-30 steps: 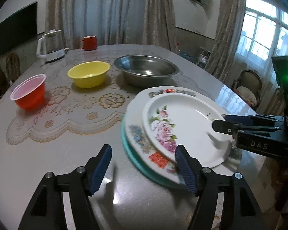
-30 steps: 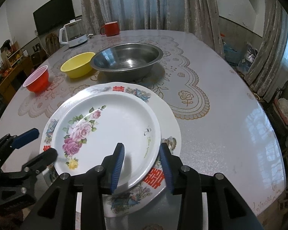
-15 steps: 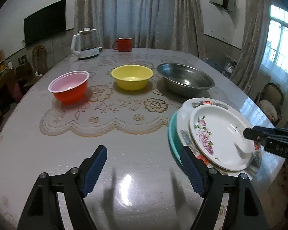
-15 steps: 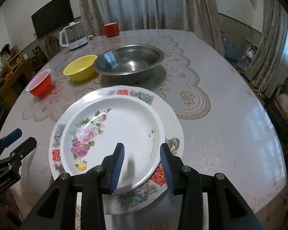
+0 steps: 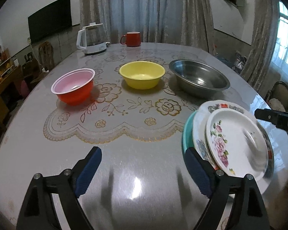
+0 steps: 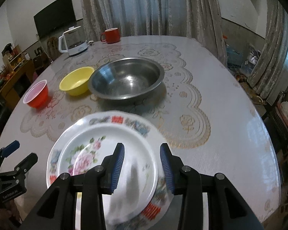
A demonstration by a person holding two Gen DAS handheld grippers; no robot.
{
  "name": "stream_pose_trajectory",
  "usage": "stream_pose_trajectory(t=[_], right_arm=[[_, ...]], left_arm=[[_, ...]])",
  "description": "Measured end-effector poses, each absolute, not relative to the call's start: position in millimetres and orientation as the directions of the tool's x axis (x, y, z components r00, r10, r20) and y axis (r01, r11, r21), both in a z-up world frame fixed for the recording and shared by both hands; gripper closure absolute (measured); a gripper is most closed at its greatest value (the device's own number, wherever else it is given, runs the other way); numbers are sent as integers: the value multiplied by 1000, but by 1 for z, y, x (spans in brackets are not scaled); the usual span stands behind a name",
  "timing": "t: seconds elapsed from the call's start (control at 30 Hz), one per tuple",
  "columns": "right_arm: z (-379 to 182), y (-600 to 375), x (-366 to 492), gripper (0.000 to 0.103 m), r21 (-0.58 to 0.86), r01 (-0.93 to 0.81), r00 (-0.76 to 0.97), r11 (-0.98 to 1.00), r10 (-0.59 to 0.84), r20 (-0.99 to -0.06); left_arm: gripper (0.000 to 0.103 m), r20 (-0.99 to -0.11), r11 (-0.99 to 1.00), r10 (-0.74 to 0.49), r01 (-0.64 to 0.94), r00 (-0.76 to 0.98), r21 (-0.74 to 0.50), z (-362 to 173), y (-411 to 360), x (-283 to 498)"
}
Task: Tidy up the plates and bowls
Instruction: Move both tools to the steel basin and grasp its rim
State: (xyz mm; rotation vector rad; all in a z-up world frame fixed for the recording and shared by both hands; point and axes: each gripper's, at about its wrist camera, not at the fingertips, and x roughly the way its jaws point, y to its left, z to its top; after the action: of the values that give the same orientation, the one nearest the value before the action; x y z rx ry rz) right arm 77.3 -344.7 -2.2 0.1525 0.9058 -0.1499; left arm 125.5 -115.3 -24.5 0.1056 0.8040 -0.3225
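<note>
On my left wrist view the left tongs (image 5: 142, 169) stand wide, the jaws having just been opening, with only bare table (image 5: 136, 153) between the blue pads; nothing is held there; the plate stack sits just off the right pad at about 2 o'clock. The stack reads, bottom up, as a teal plate (image 5: 186, 134), a large patterned plate (image 5: 201, 115) with red characters on its rim, and a smaller rose plate (image 5: 238, 143) on top. On my right wrist view the right tongs (image 6: 142, 164) are partly closed, the jaws straddling the near rim of the rose plate (image 6: 98, 153) and the patterned plate (image 6: 121, 119); both plates are motion-blurred and appear tilted, but I cannot tell whether the pads actually press on either rim. Beyond the stack, on the lace mat (image 5: 113, 115), three bowls stand in a row, apart from one another: a red bowl (image 5: 74, 86) at 10 o'clock in the left view, a yellow bowl (image 5: 142, 74) at 12 o'clock, a steel basin (image 5: 199, 80) at 1 o'clock. At the far edge I note a white kettle (image 5: 91, 39) and a red mug (image 5: 131, 39) side by side; the left tongs show at 8 o'clock in the right view.
</note>
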Motion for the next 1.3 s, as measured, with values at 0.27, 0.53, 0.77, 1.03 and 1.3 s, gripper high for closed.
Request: stream_pose_trajectory(t=[0.27,0.53,0.77,1.03,1.3], right_arm=[[4,-379,120,60,157,204,649,966,-13,-761],[-3,-415,173,60,244,265,650,933,14,-760],[-25,-435,213,60,334,298,615,894,88,-784],[-47,-436,238,60,370,292,577,882,145,-804],[-59,-429,240,77,356,256,545,899,169,-821]], left_arm=[[6,-719,940,-304,318,625,-121,-8,-125,168],[5,-725,921,-343,364,597,-136,3,-164,222],[5,-773,909,-364,381,520,-172,-10,-200,269],[5,-803,883,-407,411,435,-225,-31,-230,294],[35,-817,850,-430,478,385,-222,-43,-251,296]])
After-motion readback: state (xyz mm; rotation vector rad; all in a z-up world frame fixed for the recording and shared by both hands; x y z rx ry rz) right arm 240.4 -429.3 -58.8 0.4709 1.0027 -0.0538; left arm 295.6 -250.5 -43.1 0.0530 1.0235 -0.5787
